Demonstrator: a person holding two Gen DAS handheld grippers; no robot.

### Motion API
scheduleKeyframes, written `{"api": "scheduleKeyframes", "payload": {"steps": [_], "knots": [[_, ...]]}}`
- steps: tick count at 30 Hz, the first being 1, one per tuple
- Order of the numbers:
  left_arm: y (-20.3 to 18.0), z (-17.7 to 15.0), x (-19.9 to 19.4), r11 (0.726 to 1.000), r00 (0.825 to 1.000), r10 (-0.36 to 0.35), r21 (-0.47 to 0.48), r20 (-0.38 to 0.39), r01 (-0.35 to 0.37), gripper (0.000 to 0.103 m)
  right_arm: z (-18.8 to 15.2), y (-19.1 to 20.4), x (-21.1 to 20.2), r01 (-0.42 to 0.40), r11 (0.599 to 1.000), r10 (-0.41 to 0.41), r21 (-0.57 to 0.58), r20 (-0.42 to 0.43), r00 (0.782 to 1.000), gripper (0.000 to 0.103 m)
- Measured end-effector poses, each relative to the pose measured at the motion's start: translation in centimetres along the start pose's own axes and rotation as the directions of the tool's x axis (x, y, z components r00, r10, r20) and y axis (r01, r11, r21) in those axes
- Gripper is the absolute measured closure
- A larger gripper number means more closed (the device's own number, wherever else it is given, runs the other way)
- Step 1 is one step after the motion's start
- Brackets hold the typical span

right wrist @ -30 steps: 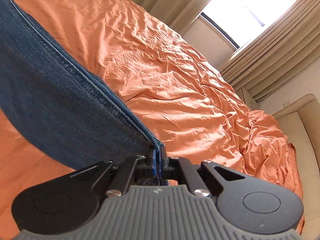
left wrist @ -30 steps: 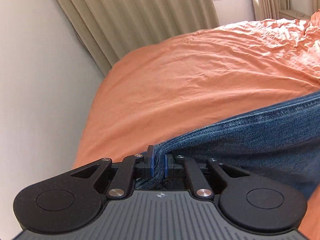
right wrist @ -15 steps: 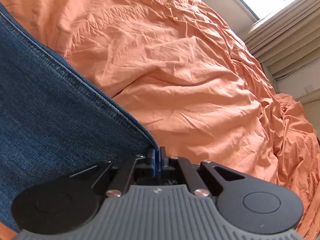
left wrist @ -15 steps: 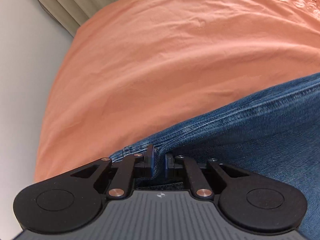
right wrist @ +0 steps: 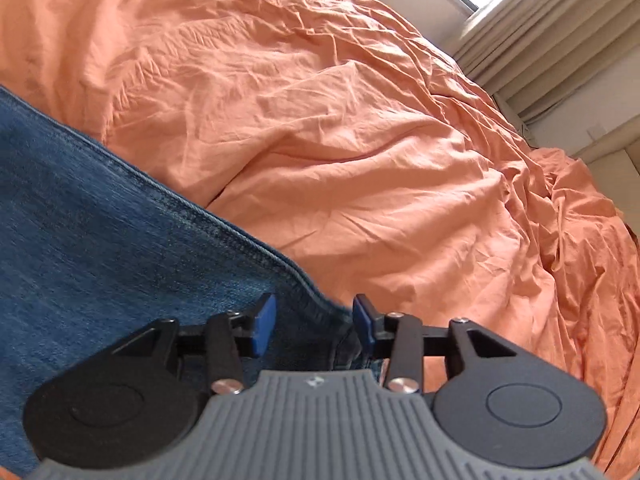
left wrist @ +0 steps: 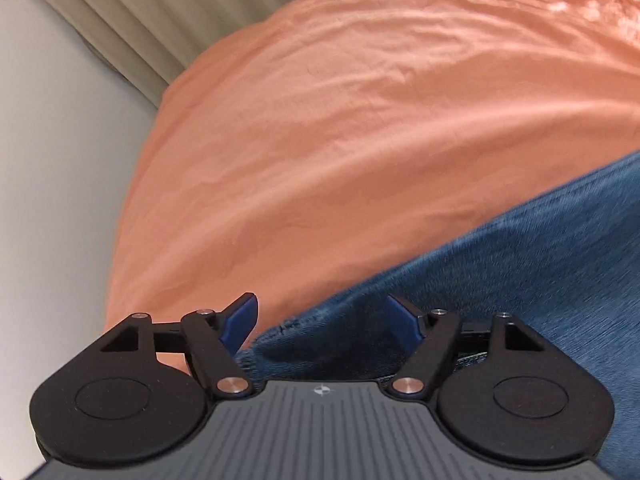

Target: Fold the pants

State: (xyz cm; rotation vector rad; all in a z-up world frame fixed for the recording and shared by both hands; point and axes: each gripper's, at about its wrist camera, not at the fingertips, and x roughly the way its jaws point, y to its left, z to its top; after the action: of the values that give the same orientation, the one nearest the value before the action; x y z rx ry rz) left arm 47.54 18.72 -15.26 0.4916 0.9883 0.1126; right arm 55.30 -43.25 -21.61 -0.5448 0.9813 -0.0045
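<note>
Blue denim pants (left wrist: 520,280) lie on an orange bed sheet (left wrist: 360,120). In the left wrist view my left gripper (left wrist: 325,322) is open, its blue pads spread wide, with the frayed corner of the pants lying loose between them. In the right wrist view my right gripper (right wrist: 314,324) is open too, and the stitched edge of the pants (right wrist: 120,220) runs between its pads without being pinched. The rest of the pants is out of view.
The rumpled orange sheet (right wrist: 360,120) covers the whole bed. A white wall (left wrist: 52,200) and beige curtains (left wrist: 160,12) border the bed on the left. More curtains (right wrist: 552,52) and a bright window stand at the far right, with a beige piece of furniture (right wrist: 616,168).
Both grippers were shut on the pants edge and lowered it toward the sheet. Now both have opened and let the denim go.
</note>
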Motion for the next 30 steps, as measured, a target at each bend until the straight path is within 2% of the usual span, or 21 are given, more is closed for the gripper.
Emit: {"api": "scheduleKeyframes", "payload": {"steps": [2,3,5,7,9,12,14,16,17,19,20,23,24,26,27,28,30], "knots": [[1.4,-0.2,-1.7,0.998,1.0,-0.007,-0.055,0.02,0.008,0.018,-0.5,0.5,-2.3,-0.036,0.997,0.035,0.061,0.017,0.999,0.065],[2.6,-0.9,-2.8,0.993,0.999,-0.023,-0.112,0.034,0.027,0.018,-0.8,0.9,-3.6,-0.069,0.993,0.066,0.093,0.034,0.997,0.065],[4.9,-2.8,-4.3,0.971,0.997,-0.067,-0.225,0.048,0.076,0.018,-1.7,2.4,-6.0,-0.141,0.977,0.134,0.16,0.054,0.99,0.064],[7.6,-5.7,-5.7,0.928,0.993,-0.095,-0.353,0.076,0.116,0.018,-2.6,4.4,-7.6,-0.216,0.949,0.211,0.229,0.049,0.976,0.064],[9.8,-9.2,-6.6,0.866,0.989,-0.11,-0.478,0.101,0.146,0.018,-3.5,6.5,-8.8,-0.282,0.916,0.28,0.286,0.05,0.959,0.064],[12.9,-15.4,-6.8,0.712,0.98,-0.121,-0.674,0.155,0.195,0.018,-4.5,10.2,-10.5,-0.377,0.859,0.361,0.347,0.113,0.926,0.064],[14.1,-19.7,-6.4,0.587,0.974,-0.117,-0.778,0.193,0.224,0.018,-4.9,12.6,-11.4,-0.409,0.834,0.381,0.371,0.148,0.912,0.064],[14.8,-23.4,-5.0,0.441,0.962,-0.14,-0.855,0.235,0.273,0.018,-5.2,14.7,-12.0,-0.435,0.802,0.398,0.409,0.177,0.9,0.064],[14.9,-24.8,-4.1,0.369,0.95,-0.166,-0.877,0.265,0.309,0.018,-5.3,15.5,-12.3,-0.451,0.782,0.41,0.43,0.189,0.892,0.064],[14.5,-26.8,-2.2,0.242,0.924,-0.2,-0.898,0.325,0.369,0.018,-5.5,17.2,-12.8,-0.468,0.752,0.423,0.465,0.205,0.883,0.064],[14.1,-27.5,-1.0,0.185,0.913,-0.201,-0.902,0.354,0.39,0.018,-5.6,17.9,-13.1,-0.467,0.745,0.42,0.477,0.209,0.883,0.064],[13.1,-28.6,2.1,0.065,0.892,-0.202,-0.903,0.405,0.425,0.018,-5.9,19.6,-14.1,-0.462,0.739,0.416,0.49,0.208,0.885,0.063],[12.8,-28.6,2.9,0.052,0.886,-0.195,-0.898,0.42,0.437,0.019,-6.0,20.0,-14.4,-0.457,0.744,0.411,0.487,0.206,0.888,0.063],[12.5,-28.2,4.3,0.057,0.883,-0.172,-0.89,0.438,0.453,0.019,-6.3,20.6,-14.9,-0.446,0.752,0.398,0.485,0.204,0.894,0.063],[12.6,-27.8,4.9,0.069,0.882,-0.168,-0.887,0.441,0.456,0.018,-6.5,20.7,-15.2,-0.437,0.755,0.391,0.489,0.2,0.898,0.062],[12.6,-26.9,5.6,0.087,0.888,-0.172,-0.891,0.426,0.445,0.018,-6.7,20.8,-15.3,-0.43,0.754,0.384,0.497,0.197,0.902,0.062],[12.9,-25.1,6.7,0.122,0.909,-0.17,-0.908,0.379,0.401,0.022,-7.3,20.8,-15.3,-0.419,0.743,0.376,0.522,0.192,0.906,0.062]]}}
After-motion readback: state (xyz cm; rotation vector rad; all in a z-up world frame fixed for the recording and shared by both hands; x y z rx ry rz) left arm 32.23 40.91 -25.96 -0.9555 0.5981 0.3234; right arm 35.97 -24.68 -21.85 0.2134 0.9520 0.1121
